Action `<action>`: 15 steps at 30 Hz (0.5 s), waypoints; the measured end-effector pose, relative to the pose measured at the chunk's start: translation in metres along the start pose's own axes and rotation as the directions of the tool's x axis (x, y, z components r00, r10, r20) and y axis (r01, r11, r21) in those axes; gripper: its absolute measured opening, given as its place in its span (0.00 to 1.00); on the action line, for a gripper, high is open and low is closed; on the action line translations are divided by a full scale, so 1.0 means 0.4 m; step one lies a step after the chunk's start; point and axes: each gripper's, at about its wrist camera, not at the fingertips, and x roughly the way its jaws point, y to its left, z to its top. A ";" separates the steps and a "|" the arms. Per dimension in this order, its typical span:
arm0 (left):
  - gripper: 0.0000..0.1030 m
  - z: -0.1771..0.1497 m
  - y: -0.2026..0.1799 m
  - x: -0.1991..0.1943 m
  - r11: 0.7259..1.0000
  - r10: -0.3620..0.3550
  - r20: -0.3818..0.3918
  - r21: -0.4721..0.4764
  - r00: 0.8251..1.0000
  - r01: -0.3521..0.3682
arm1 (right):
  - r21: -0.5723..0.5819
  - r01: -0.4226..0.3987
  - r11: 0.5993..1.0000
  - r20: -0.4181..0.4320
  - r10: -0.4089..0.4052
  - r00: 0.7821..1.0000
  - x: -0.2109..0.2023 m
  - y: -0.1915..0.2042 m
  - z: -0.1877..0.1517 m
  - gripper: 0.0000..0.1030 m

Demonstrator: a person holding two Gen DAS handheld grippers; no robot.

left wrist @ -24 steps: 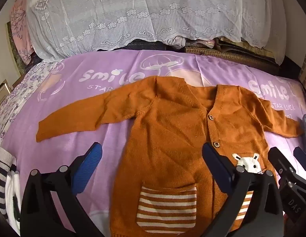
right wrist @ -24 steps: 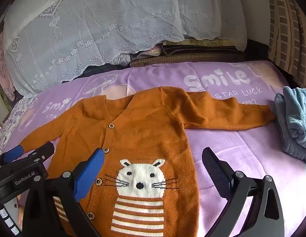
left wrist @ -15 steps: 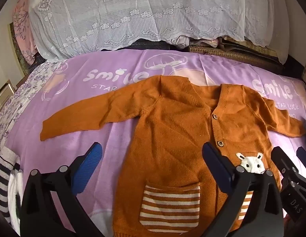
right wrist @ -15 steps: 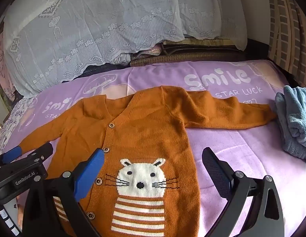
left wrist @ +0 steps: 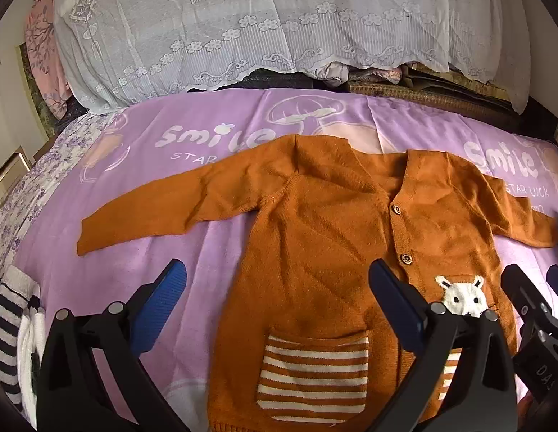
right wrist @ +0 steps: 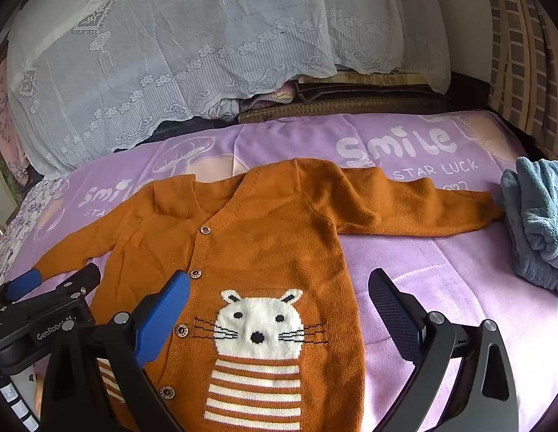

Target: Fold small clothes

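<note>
Cardigan (left wrist: 314, 252) flat on purple blanket (left wrist: 207, 252)

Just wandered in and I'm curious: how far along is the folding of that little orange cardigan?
Barely begun. Done: the orange cardigan is spread flat on the purple blanket, buttoned, both sleeves stretched out sideways. In hand: nothing; the left hand-held gripper and right hand-held gripper hover open above it, touching no cloth. Left: every fold, sleeves first probably, then the body. A blue garment lies bunched at the blanket's edge.

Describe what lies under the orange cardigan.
The orange cardigan lies flat on a purple blanket printed "Smile". The print beneath it is covered, so it cannot be seen.
</note>
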 end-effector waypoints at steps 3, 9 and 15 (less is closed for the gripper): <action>0.96 -0.001 0.003 0.000 1.000 -0.002 0.002 -0.003 1.000 0.002 | 0.004 -0.001 1.000 0.002 0.001 1.000 -0.002 0.001 0.000 0.97; 0.96 0.000 0.008 -0.002 1.000 -0.002 0.005 -0.005 1.000 0.002 | 0.008 -0.004 1.000 0.005 0.004 1.000 -0.007 -0.001 0.002 0.97; 0.96 0.000 0.008 -0.002 1.000 -0.002 0.005 -0.006 1.000 0.002 | 0.008 -0.004 1.000 0.004 0.004 1.000 -0.007 -0.001 0.002 0.97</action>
